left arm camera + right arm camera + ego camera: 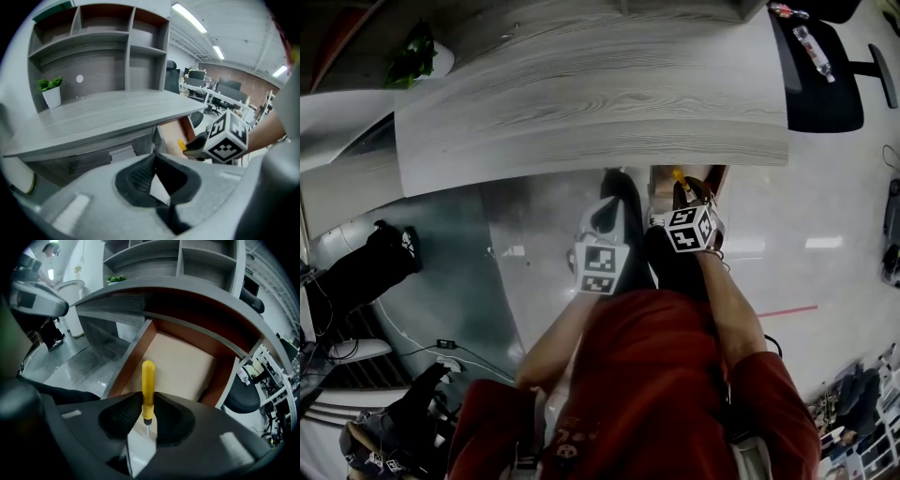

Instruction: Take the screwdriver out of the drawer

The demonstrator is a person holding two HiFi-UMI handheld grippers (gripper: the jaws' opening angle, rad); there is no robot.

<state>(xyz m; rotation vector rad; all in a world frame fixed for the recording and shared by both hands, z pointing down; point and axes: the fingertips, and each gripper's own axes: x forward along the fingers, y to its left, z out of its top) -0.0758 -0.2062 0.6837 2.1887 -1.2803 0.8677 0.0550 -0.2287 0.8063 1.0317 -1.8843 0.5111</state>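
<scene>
- The right gripper (148, 403) has its jaws closed narrowly on a screwdriver (148, 383), with the ribbed pads (126, 420) pressing on the lower end of the yellow handle.
- The rest of the handle sticks out past the fingertips, and a short piece of the thin metal shaft shows in the gap behind them.
- The screwdriver is held in the air above the open drawer (187, 364), clear of its pale bottom and touching no wall.
- The drawer has brown sides and is pulled out from under the front edge of the grey desk (581, 94), towards the desk's right end.
- No other thing shows on the part of the drawer bottom that is in view.
- The left gripper (154, 158) hangs just beside the right one, in front of the desk's front edge and left of the drawer.
- Its jaws are closed, tips touching, with nothing between them.
- A small potted plant (50, 91) stands at the back left of the desk top, below a set of open shelves (103, 47).
- A black office chair (820, 75) stands off the desk's right edge.
- The person wears a red shirt (656, 375).
</scene>
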